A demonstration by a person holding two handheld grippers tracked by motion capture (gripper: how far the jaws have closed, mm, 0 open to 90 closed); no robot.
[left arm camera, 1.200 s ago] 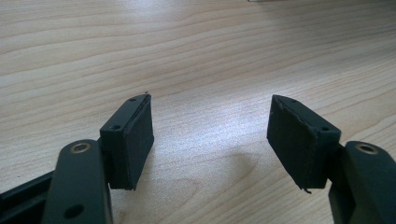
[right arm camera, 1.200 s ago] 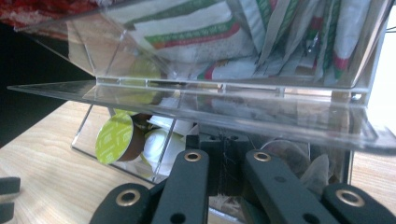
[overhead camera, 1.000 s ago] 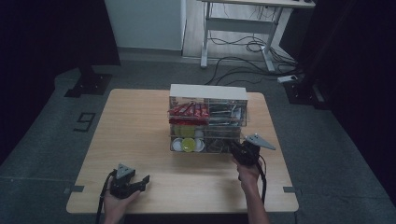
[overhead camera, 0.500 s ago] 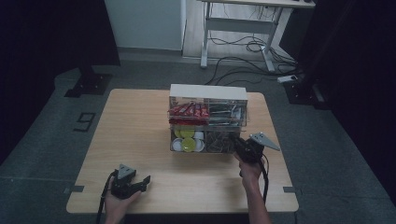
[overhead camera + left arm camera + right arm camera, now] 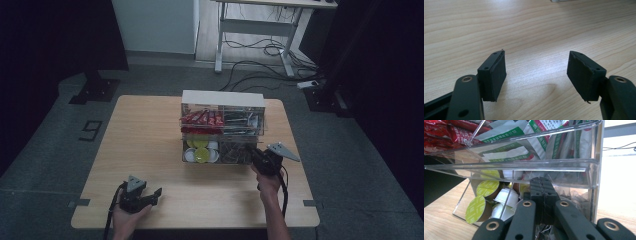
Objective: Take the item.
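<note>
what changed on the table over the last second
The right gripper crept forward a little and now sits at the front of the clear organizer, at its lower right compartment, jaws shut; whether they pinch anything there cannot be told. The left gripper stayed near the table's front edge, jaws open and empty. The organizer and its contents did not move.

L gripper (image 5: 536, 72) agape, R gripper (image 5: 541, 188) closed

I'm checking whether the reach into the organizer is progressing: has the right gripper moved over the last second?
Barely. The right gripper sits at the clear organizer's lower right front corner much as before, perhaps edged slightly closer, jaws closed at the lower compartment.
</note>
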